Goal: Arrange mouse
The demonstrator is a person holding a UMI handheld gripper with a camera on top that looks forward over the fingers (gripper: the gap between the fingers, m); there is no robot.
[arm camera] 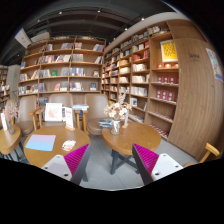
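Wooden round table [140, 135] sits just ahead of my tongs [109, 159], vase of flowers [117, 114] near its middle. My magenta pads [75, 157] stand wide apart, nothing between them. Mouse: I cannot find it from here; maybe on table near edge, hidden below my fingers. Blue sheet [41, 142] lies on second table, to left. Bookshelves [62, 65] fill walls beyond. To do step well, I judge: tip tongs down, scan tabletop, spot mouse first, keep fingers wide, approach low and slow.

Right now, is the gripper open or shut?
Open: the gripper has a wide gap between its fingers, holding nothing, with the round table visible beyond.
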